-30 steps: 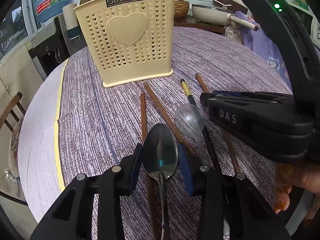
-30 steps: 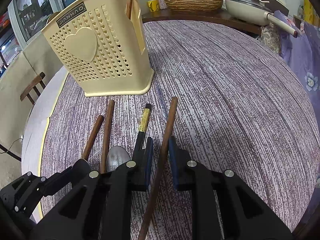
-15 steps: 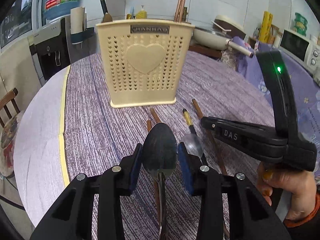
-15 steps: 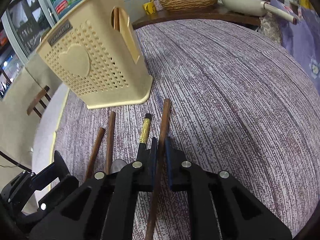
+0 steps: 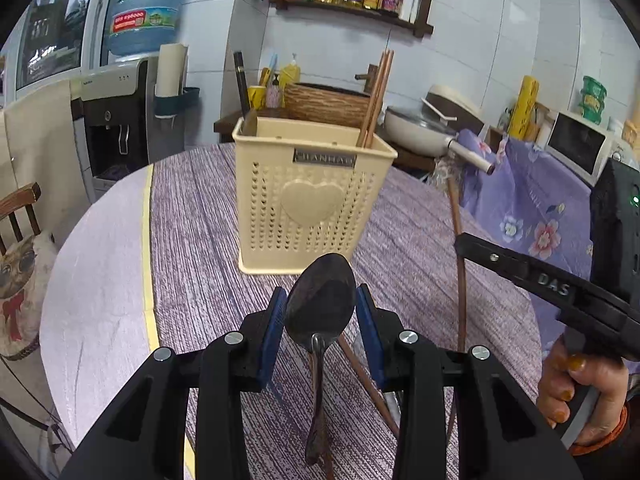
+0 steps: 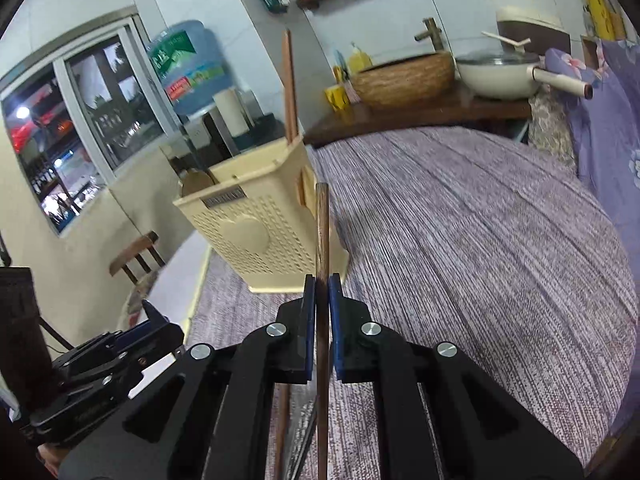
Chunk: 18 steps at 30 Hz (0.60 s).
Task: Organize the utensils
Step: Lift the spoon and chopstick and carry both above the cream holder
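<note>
My left gripper point(image 5: 320, 320) holds a metal spoon point(image 5: 320, 308) by the edges of its bowl, lifted above the purple tablecloth point(image 5: 200, 248) in front of the cream holder point(image 5: 312, 196). My right gripper point(image 6: 319, 320) is closed tight on 1 brown chopstick point(image 6: 322, 232), which points up beside the holder point(image 6: 256, 232). In the holder stand 2 chopsticks point(image 5: 376, 96), and other chopsticks point(image 5: 368, 380) lie on the cloth below the spoon.
</note>
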{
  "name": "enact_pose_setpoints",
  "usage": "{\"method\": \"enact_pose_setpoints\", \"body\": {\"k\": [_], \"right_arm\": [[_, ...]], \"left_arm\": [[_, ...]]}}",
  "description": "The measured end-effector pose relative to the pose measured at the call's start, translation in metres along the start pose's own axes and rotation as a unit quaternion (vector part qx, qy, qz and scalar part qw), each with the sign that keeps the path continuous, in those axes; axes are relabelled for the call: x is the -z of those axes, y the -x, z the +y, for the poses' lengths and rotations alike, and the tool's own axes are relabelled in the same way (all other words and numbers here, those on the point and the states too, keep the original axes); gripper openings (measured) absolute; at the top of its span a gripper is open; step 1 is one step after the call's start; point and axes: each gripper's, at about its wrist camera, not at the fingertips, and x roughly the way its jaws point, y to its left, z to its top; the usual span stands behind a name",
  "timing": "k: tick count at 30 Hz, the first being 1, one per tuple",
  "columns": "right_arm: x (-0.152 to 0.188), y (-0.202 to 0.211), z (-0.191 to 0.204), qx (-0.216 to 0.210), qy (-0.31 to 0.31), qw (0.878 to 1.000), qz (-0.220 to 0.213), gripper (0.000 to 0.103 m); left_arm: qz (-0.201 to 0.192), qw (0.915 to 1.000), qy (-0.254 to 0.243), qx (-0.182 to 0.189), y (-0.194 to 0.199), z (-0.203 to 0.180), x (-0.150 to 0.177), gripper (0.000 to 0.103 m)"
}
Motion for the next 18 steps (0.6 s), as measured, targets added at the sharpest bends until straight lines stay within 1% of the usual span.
{"method": "enact_pose_setpoints", "body": {"k": [4, 7, 18], "right_arm": [[-0.004, 0.023, 0.010, -0.013, 0.020, 1.000, -0.019, 0.008], [-0.008, 0.031, 0.013, -0.017, 0.024, 0.999, -0.026, 0.008], [-0.021, 0.043, 0.024, -0.028, 0.042, 0.998, -0.047, 0.008]], "left_arm": [[-0.018, 0.9998, 0.001, -0.001, 0.010, 0.002, -0.006, 0.036], [-0.025, 0.9997, 0.006, -0.002, 0.012, 0.005, -0.010, 0.036], [-0.031, 0.9992, 0.021, 0.012, 0.011, 0.014, -0.017, 0.036]]}}
